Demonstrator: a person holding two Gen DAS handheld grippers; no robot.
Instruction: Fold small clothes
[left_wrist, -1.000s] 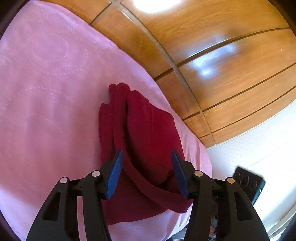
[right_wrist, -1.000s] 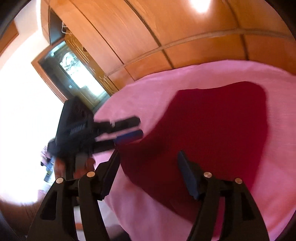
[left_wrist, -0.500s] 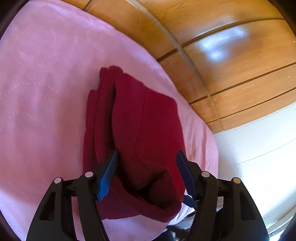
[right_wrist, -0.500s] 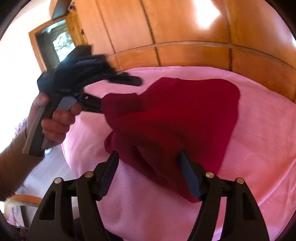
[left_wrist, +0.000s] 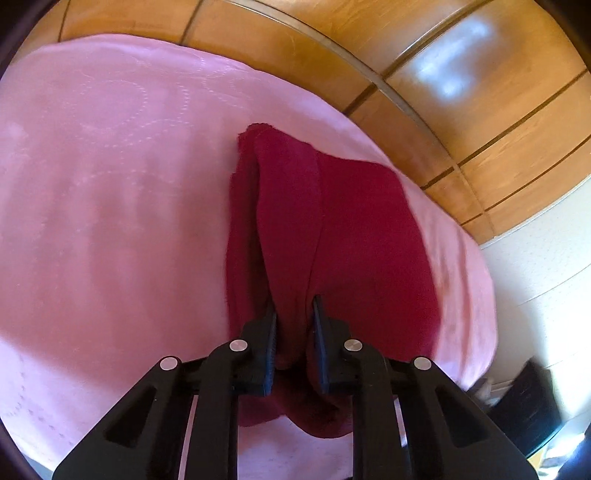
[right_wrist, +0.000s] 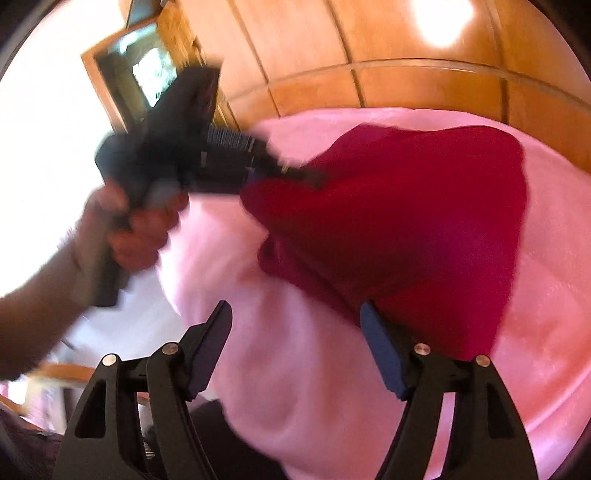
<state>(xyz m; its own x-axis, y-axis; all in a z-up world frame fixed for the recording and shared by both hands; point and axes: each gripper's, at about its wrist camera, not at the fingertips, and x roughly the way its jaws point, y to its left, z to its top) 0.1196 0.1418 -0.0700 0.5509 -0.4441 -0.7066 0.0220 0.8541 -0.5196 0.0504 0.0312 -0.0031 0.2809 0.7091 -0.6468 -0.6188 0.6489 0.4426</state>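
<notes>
A dark red garment (left_wrist: 332, 229) lies on the pink bedcover (left_wrist: 110, 203), partly folded in long ridges. My left gripper (left_wrist: 294, 314) is shut on a bunched fold at the garment's near edge. In the right wrist view the garment (right_wrist: 424, 221) spreads over the pink cover (right_wrist: 295, 369), and the left gripper (right_wrist: 303, 173) pinches its left corner and lifts it, held by a hand (right_wrist: 140, 229). My right gripper (right_wrist: 295, 321) is open and empty, its right finger beside the garment's near edge.
A glossy wooden panelled wall (left_wrist: 461, 92) runs behind the bed. The bed's edge drops off at the right to a white surface (left_wrist: 535, 277). A dark object (left_wrist: 532, 406) sits low at the right. A wood-framed glass door (right_wrist: 140, 70) stands at the left.
My left gripper has closed from wide open onto the garment's near fold and pulls it. My right gripper stays open and has shifted left, off the garment.
</notes>
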